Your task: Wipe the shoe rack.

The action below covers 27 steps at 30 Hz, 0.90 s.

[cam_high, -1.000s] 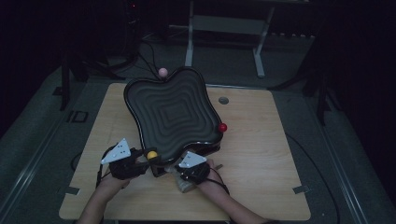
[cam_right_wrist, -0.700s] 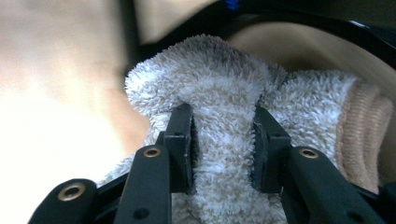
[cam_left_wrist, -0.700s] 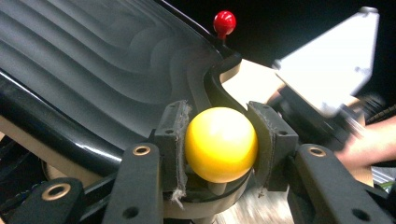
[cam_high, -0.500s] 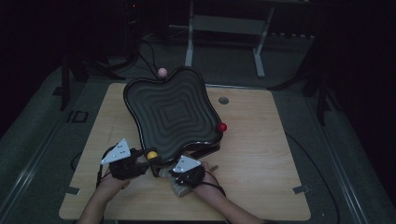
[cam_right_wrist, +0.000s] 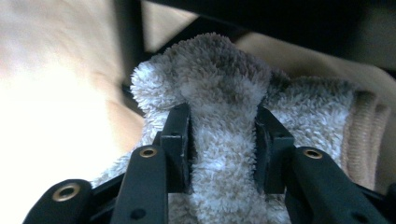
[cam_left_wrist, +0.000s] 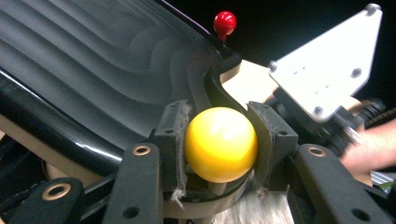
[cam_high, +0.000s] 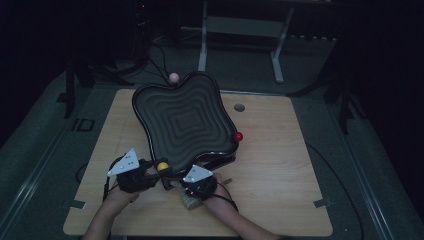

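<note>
A black wavy tray [cam_high: 185, 120] stands tilted on the wooden table [cam_high: 280, 165], with ball knobs at its corners. My left gripper [cam_high: 150, 172] is shut on the yellow ball [cam_high: 162, 167] at the tray's near corner. In the left gripper view the pads [cam_left_wrist: 175, 135] press both sides of the yellow ball [cam_left_wrist: 220, 143], beside the tray's rim [cam_left_wrist: 93, 60]. My right gripper [cam_high: 192, 192] sits just right of it, below the tray's near edge, shut on a fluffy beige cloth [cam_high: 188, 201]. Its jaws have just been opening slightly, and the cloth [cam_right_wrist: 224, 84] stays pinched between them [cam_right_wrist: 223, 135].
A red ball [cam_high: 238, 136] sticks out at the tray's right corner and a pink ball [cam_high: 173, 77] at its far corner. A round grommet [cam_high: 239, 107] lies in the table behind the tray. Dark floor and a metal stand [cam_high: 202, 45] lie beyond the table.
The right gripper with the cloth has shifted slightly to the left along the tray's near edge. The left gripper and the yellow ball have stayed put.
</note>
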Each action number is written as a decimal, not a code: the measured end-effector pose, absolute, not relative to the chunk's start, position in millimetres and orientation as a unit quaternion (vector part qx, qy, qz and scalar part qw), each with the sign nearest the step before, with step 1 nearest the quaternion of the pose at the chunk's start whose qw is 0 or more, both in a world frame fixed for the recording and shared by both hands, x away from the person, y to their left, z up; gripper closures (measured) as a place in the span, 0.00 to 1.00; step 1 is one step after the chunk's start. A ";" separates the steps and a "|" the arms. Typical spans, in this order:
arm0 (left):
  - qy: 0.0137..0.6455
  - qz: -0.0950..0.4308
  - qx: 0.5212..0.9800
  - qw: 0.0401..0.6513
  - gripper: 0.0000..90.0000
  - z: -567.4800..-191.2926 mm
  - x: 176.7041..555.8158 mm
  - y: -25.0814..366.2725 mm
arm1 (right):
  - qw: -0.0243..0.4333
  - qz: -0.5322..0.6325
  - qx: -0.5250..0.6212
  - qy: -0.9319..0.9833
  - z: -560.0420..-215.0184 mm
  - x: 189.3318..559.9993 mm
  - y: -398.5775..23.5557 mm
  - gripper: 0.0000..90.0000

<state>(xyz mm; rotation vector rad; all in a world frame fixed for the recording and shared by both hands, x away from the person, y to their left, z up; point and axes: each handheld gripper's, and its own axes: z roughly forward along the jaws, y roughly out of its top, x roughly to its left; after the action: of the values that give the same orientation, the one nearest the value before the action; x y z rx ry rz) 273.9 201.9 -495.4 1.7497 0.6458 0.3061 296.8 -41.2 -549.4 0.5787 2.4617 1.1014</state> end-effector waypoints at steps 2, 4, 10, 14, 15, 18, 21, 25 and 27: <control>0.278 0.133 0.748 0.588 0.66 -496.1 273.5 201.7 | 0.187 0.396 0.235 0.868 -549.3 303.8 -50.9 0.69; 0.277 0.131 0.750 0.587 0.66 -495.5 273.9 201.7 | 0.182 0.399 0.239 0.867 -549.0 305.0 -53.4 0.70; 0.278 0.132 0.751 0.584 0.66 -495.0 273.8 201.4 | 0.151 0.412 0.155 0.885 -552.3 284.8 -34.9 0.64; 0.279 0.132 0.749 0.587 0.66 -495.7 273.2 201.4 | 0.153 0.409 0.143 0.888 -552.7 284.1 -22.8 0.55; 0.278 0.131 0.750 0.586 0.66 -495.4 273.5 201.6 | 0.157 0.408 0.142 0.888 -553.4 284.3 -22.0 0.55; 0.278 0.130 0.748 0.588 0.66 -496.0 273.5 202.2 | 0.175 0.403 0.130 0.889 -555.8 283.2 -23.6 0.58; 0.278 0.127 0.750 0.586 0.66 -495.2 274.3 202.4 | 0.177 0.397 0.140 0.890 -554.7 288.4 -31.8 0.60; 0.278 0.124 0.747 0.591 0.66 -496.2 274.6 203.0 | 0.191 0.390 0.167 0.885 -554.2 300.7 -55.6 0.60; 0.277 0.123 0.748 0.591 0.66 -495.9 275.3 202.9 | 0.196 0.385 0.180 0.884 -553.5 306.7 -68.0 0.60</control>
<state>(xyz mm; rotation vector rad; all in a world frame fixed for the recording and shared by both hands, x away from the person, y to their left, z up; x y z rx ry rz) 275.3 202.9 -495.9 1.7395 0.6439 0.2853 306.7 -68.0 -553.5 0.5046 2.4754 1.0792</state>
